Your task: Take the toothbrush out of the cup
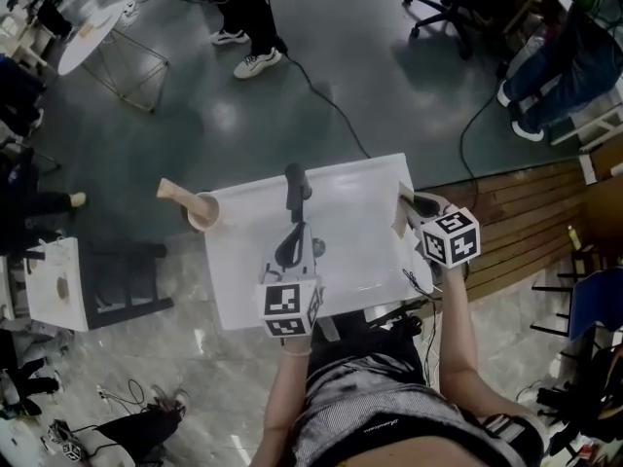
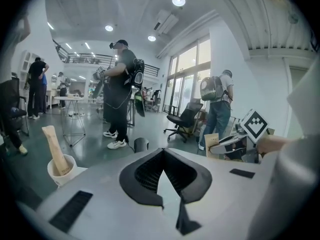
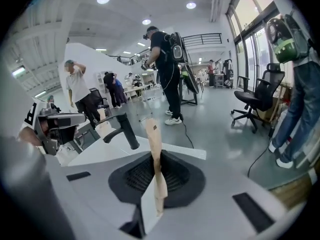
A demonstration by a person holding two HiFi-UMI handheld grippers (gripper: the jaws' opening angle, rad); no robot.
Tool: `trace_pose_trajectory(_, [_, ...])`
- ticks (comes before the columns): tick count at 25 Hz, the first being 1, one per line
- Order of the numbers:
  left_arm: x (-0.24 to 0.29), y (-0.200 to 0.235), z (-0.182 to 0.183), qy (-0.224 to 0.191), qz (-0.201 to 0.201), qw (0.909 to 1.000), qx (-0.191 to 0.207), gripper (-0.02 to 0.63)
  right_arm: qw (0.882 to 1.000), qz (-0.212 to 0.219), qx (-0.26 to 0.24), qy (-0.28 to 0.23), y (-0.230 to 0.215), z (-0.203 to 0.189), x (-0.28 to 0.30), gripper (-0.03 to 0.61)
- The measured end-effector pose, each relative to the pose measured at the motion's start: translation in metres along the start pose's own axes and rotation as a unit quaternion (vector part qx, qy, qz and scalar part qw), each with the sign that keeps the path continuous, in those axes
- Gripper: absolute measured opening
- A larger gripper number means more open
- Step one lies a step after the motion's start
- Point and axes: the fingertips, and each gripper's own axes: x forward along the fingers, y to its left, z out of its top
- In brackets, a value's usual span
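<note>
A white cup (image 1: 204, 211) stands at the table's left edge, and a tan paper-wrapped toothbrush (image 1: 176, 191) leans out of it. In the left gripper view the same cup (image 2: 61, 170) and toothbrush (image 2: 55, 151) sit low on the left. My right gripper (image 1: 407, 204) is over the table's right edge, shut on a second tan wrapped toothbrush (image 3: 154, 149) that stands upright between its jaws (image 3: 156, 156). My left gripper (image 1: 295, 233) rests mid-table with its jaws together and nothing between them (image 2: 162, 152).
A black faucet-like post (image 1: 297, 187) stands on the white table (image 1: 360, 232) just beyond my left gripper. A person walks on the dark floor beyond the table (image 1: 255, 61). Office chairs (image 1: 450, 6), a round side table (image 1: 92, 17) and wooden flooring (image 1: 526, 212) surround it.
</note>
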Motion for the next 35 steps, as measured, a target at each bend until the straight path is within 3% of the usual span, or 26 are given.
trace_pose_trajectory(11, [0.002,0.011,-0.003,0.003,0.01,0.9999,-0.008,0.005,1.0,0.004,0.011,0.014,-0.017,-0.005,0.033,0.083])
trace_pose_trajectory(23, [0.008,0.009,-0.002,0.006,0.009,0.9999,-0.009,0.005,0.998,-0.048,-0.028,0.005,-0.044,-0.002,0.063,0.083])
trace_pose_trajectory(35, [0.011,0.018,-0.007,0.015,0.017,0.9996,-0.017,0.005,0.999,-0.032,0.029,0.028,-0.052,-0.033,0.1,0.081])
